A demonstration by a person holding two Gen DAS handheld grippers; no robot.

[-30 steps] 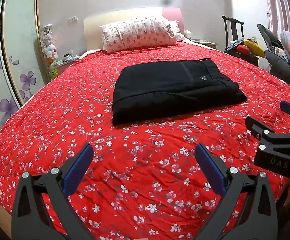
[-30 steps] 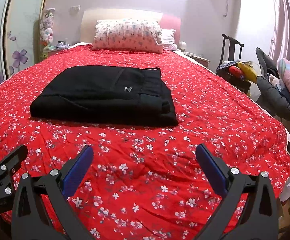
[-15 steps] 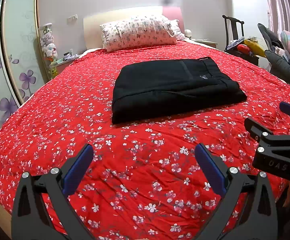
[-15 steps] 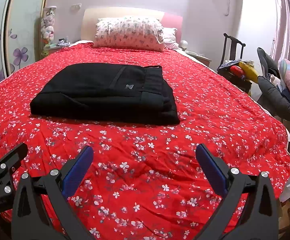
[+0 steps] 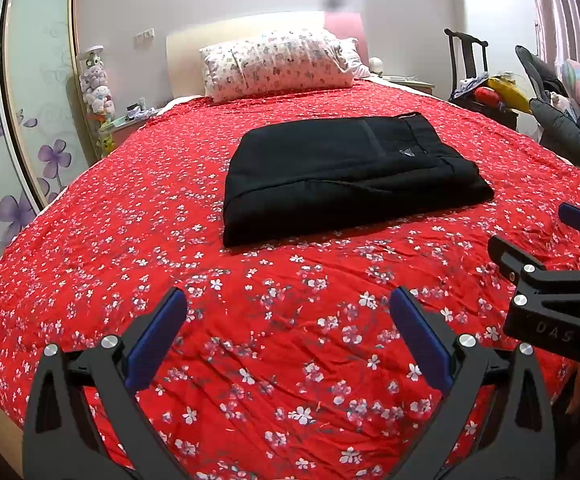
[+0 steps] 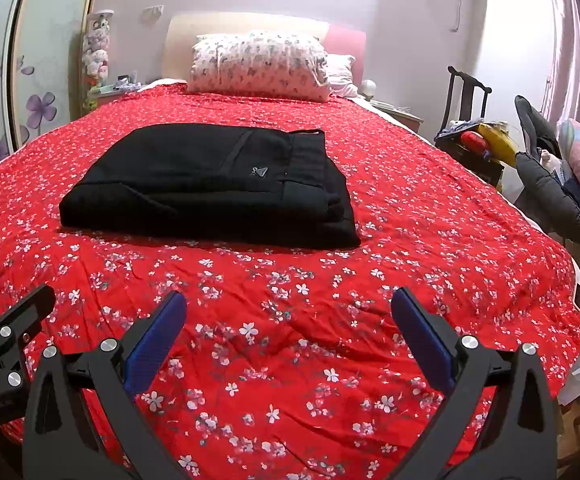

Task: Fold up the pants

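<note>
Lying mid-bed, the black pants (image 5: 350,172) sit as a compact folded rectangle on the red floral bedspread (image 5: 273,320), waistband end w/ small logo toward the right side, layered edges stacked at the near-right corner. Judgement: fold looks done, stack squared off, so nothing needs holding. That fits both tools being backed off near the foot of the bed, well apart from the pants.

Left gripper (image 5: 287,334) has jaws spread wide, nothing between the blue pads, just bedspread below. Right gripper (image 6: 290,334) same: wide open, empty, beside the left one.

Edges/room: pants' near edge is straight, slight sag in the front layer. Bare bedspread on all sides of the stack, so approach from front or either side is clear. Floral pillow (image 5: 277,64) at the headboard is well behind the stack. Chair w/ piled clutter (image 6: 486,140) stands off the bed's right side, wardrobe door (image 5: 29,120) on the left; neither is near the work area.
</note>
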